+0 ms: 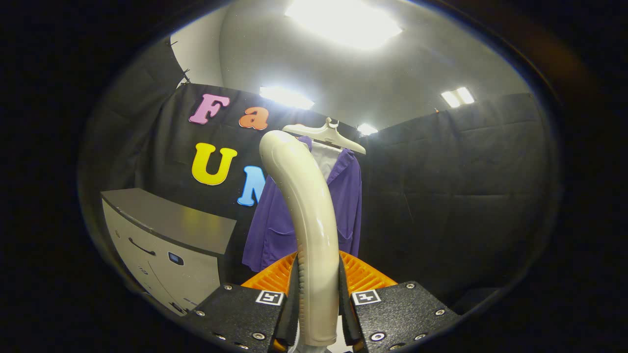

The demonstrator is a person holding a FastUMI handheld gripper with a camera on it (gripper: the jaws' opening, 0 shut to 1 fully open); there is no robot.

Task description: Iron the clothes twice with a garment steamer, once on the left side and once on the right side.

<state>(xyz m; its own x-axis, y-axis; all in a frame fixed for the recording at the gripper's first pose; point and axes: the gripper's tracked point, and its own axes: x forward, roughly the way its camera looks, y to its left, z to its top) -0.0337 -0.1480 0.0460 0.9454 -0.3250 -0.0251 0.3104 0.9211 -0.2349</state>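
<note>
A beige curved steamer handle (pixel 306 215) rises between my fingers, and my gripper (pixel 318 299) is shut on its lower part, both fingers pressing its sides. Beyond the handle hangs a purple jacket (pixel 274 220) over a white shirt (pixel 325 159) on a pale hanger (pixel 327 135), against the black cloth wall. The handle hides the middle of the jacket, which is some way off from the steamer. The steamer's head lies out of sight.
A grey cabinet-like machine (pixel 167 245) with a flat top stands to the left of the jacket. An orange ribbed part (pixel 365 277) sits just behind the fingers. Black cloth walls (pixel 451 196) enclose the booth, with bright ceiling lights (pixel 343 19) above.
</note>
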